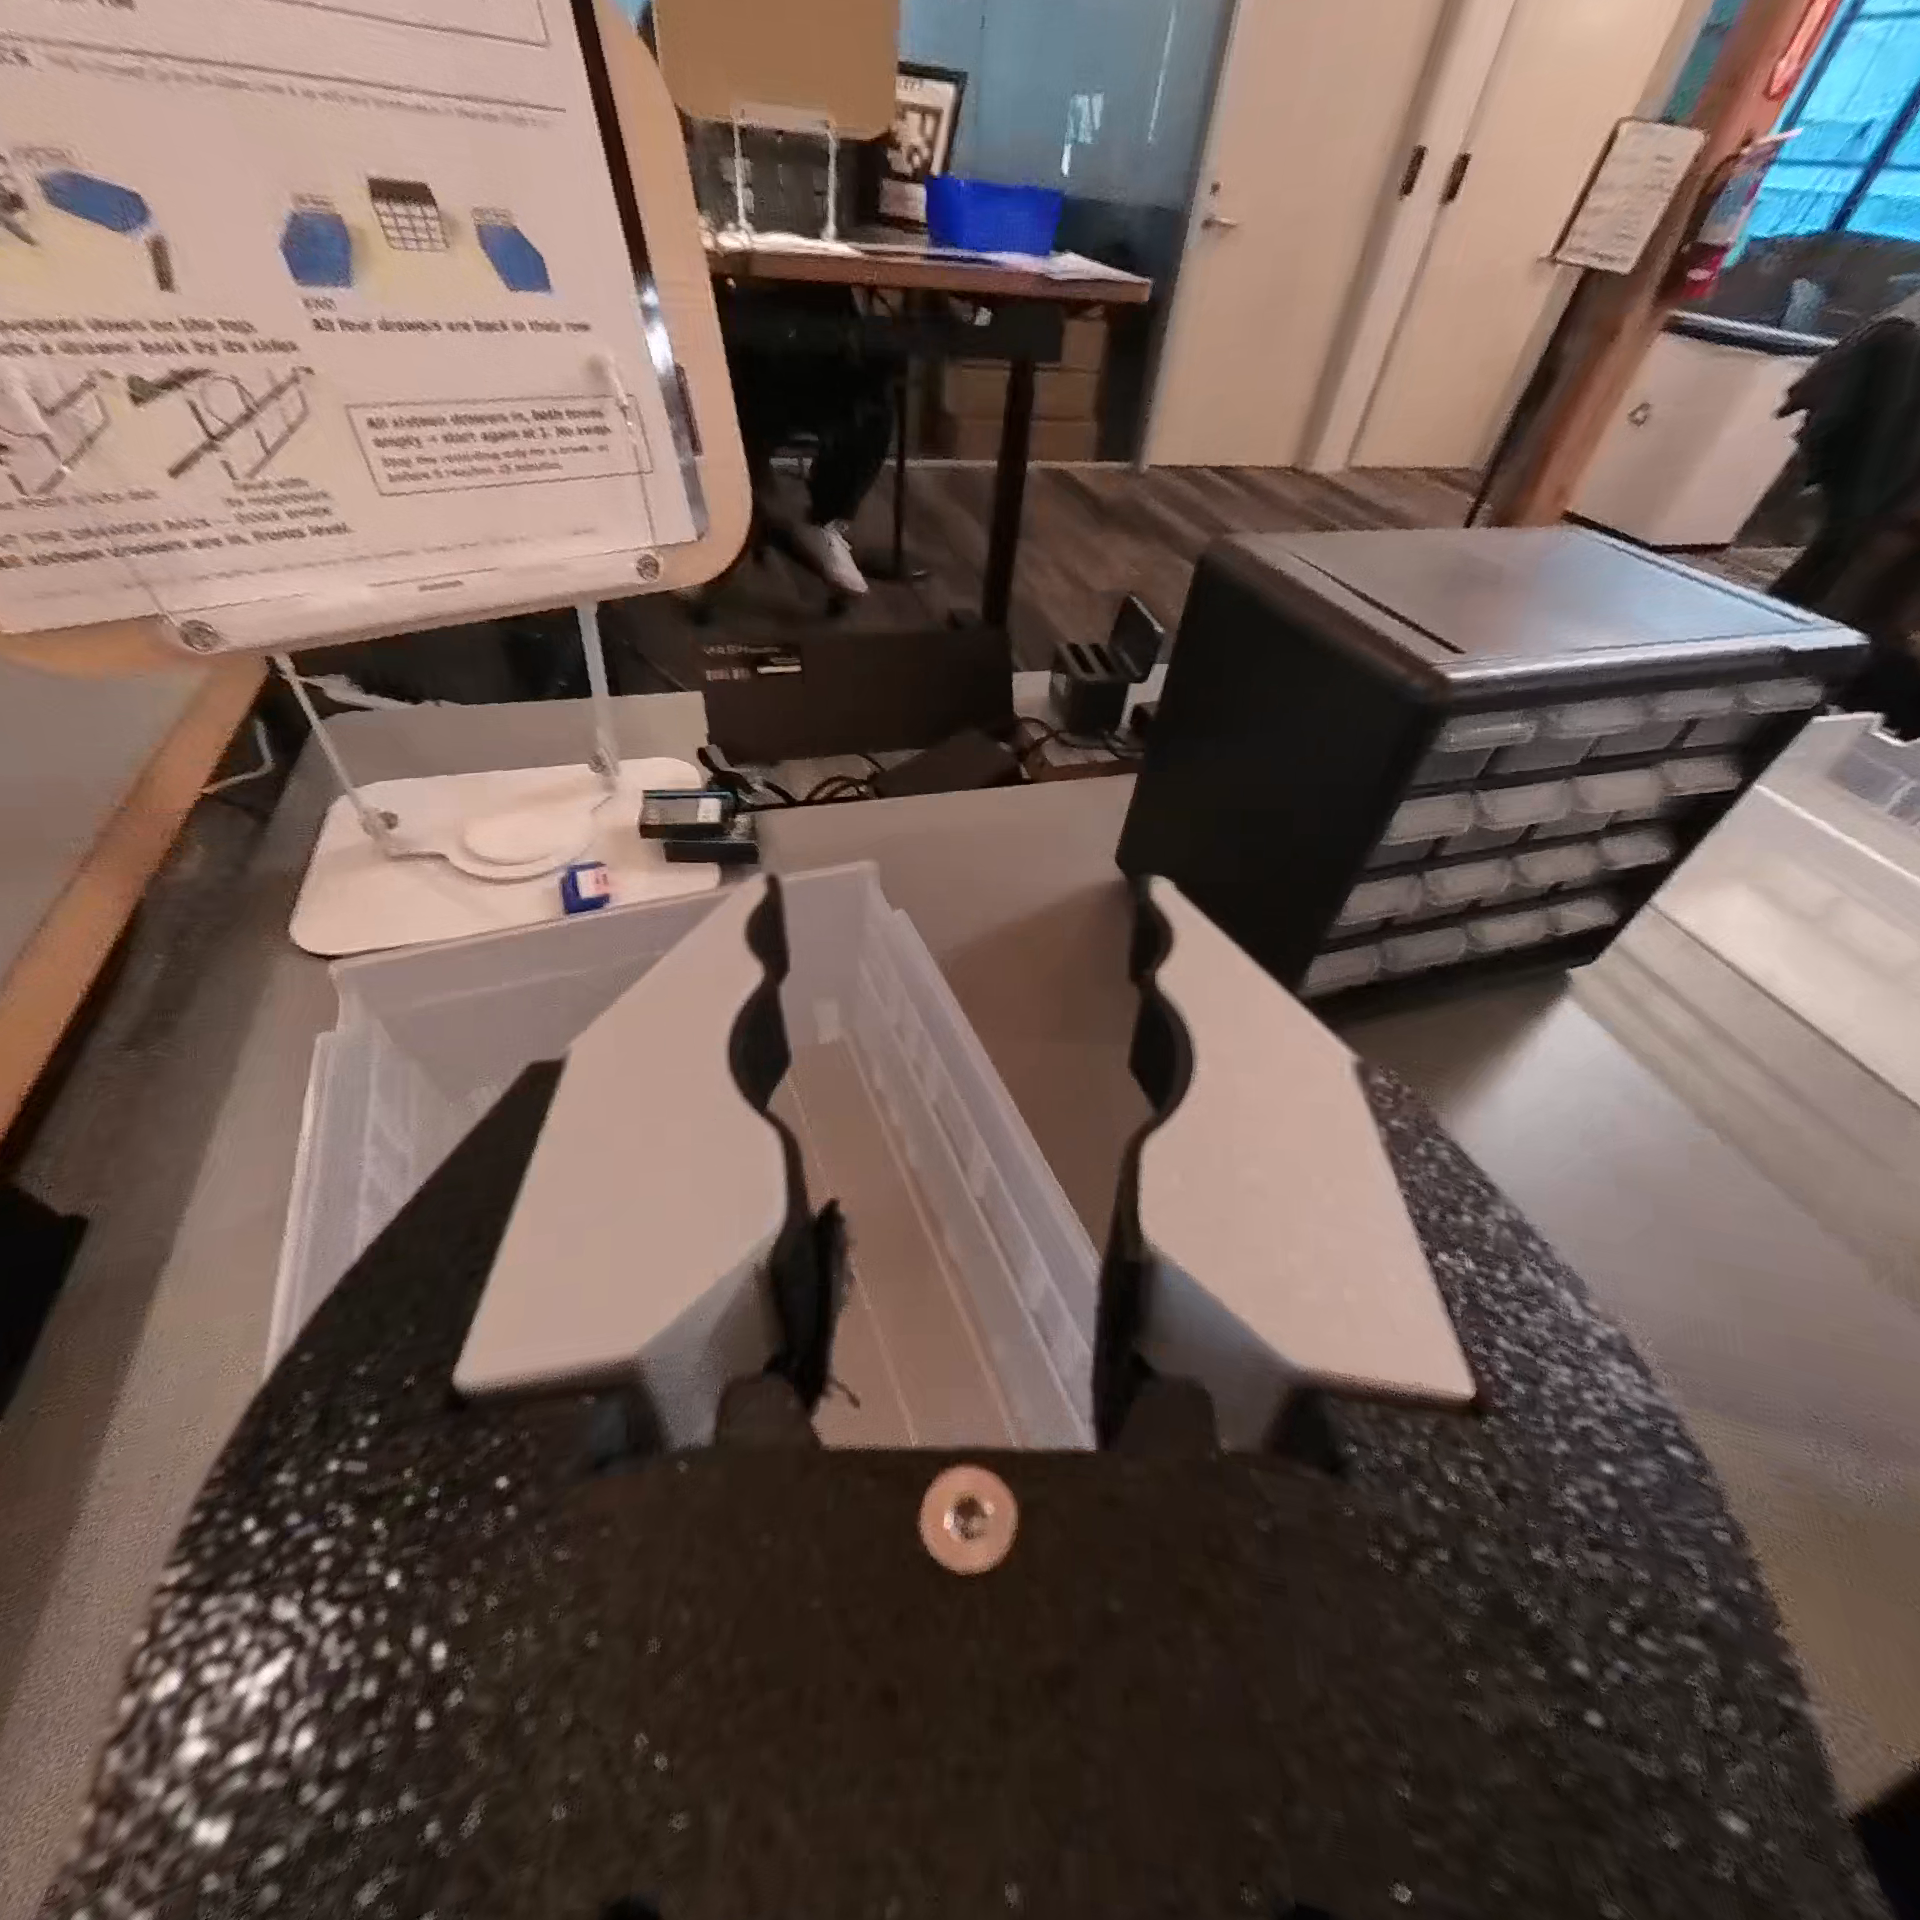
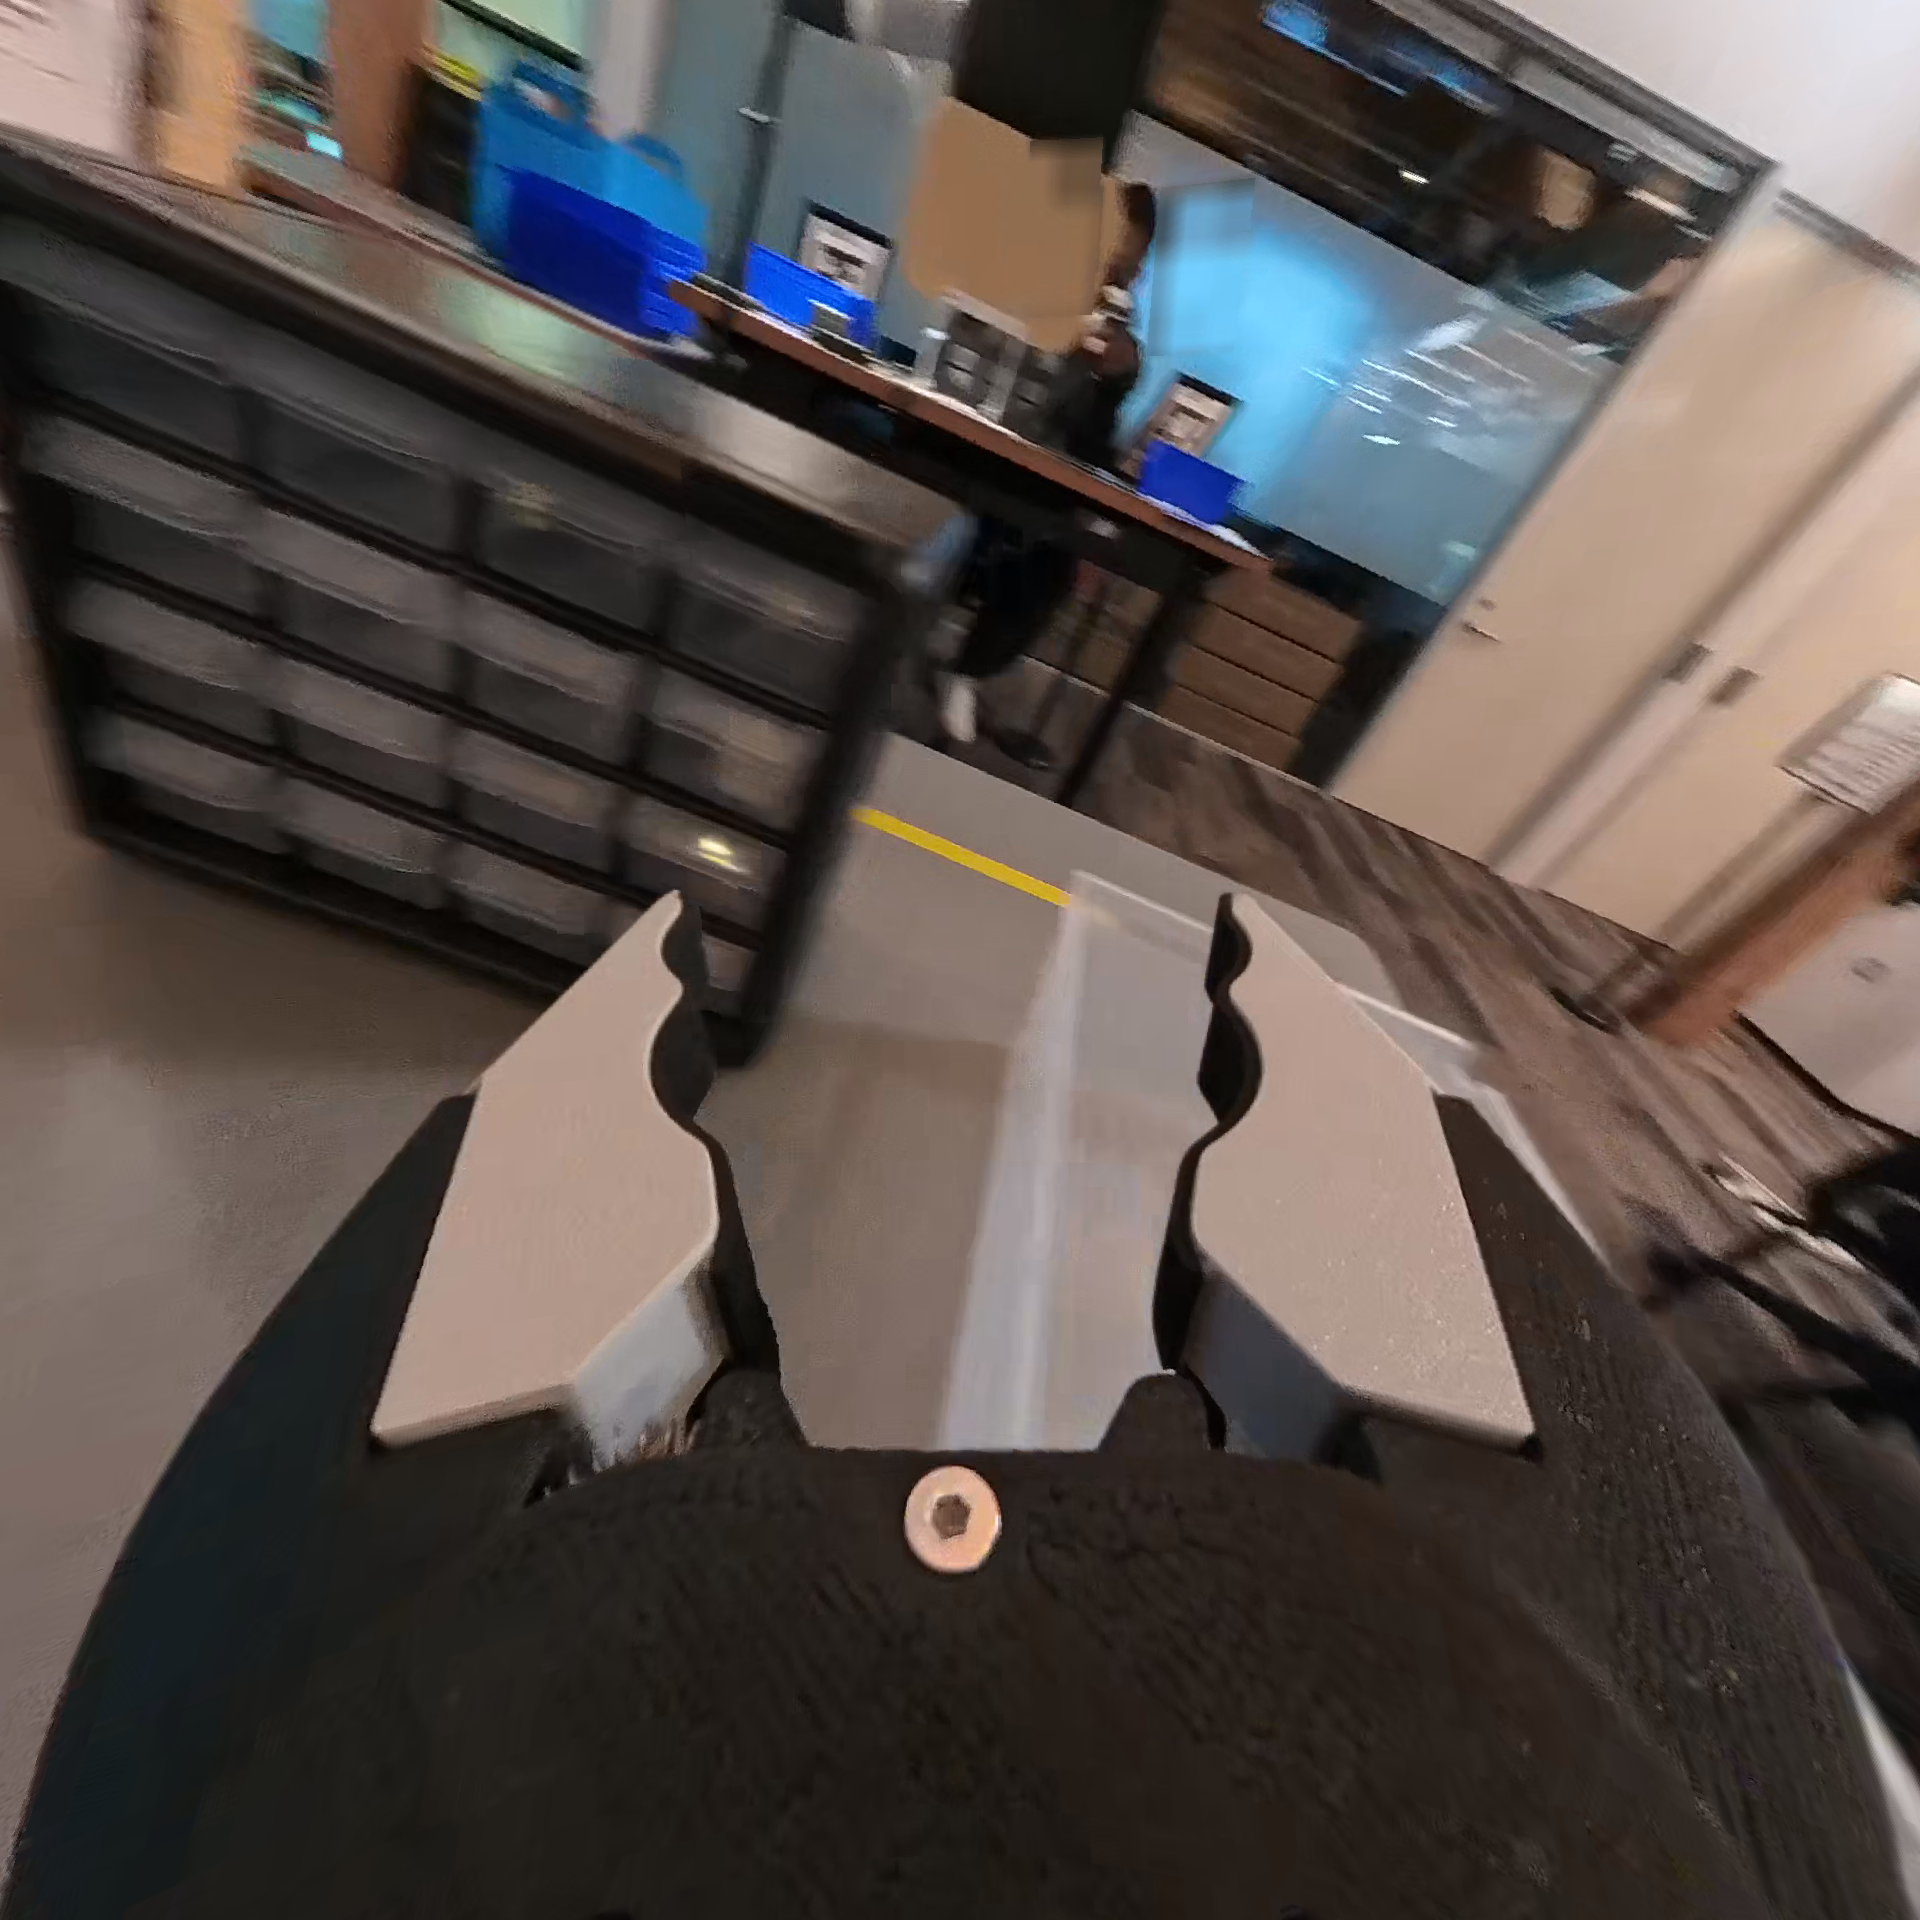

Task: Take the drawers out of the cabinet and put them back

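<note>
The grey tabletop (image 1: pixel 1714 1195) carries the black cabinet (image 1: pixel 1475 769), which stands ahead and to the right of the left claw (image 1: pixel 956 914) and ahead-left of the right claw (image 2: pixel 951 935), its drawers all seated. A clear bin (image 1: pixel 499 977) lies beneath the left claw, whose fingers are apart. The right claw, likewise spread and empty, straddles the wall of a second clear bin (image 2: pixel 1049 1143).
</note>
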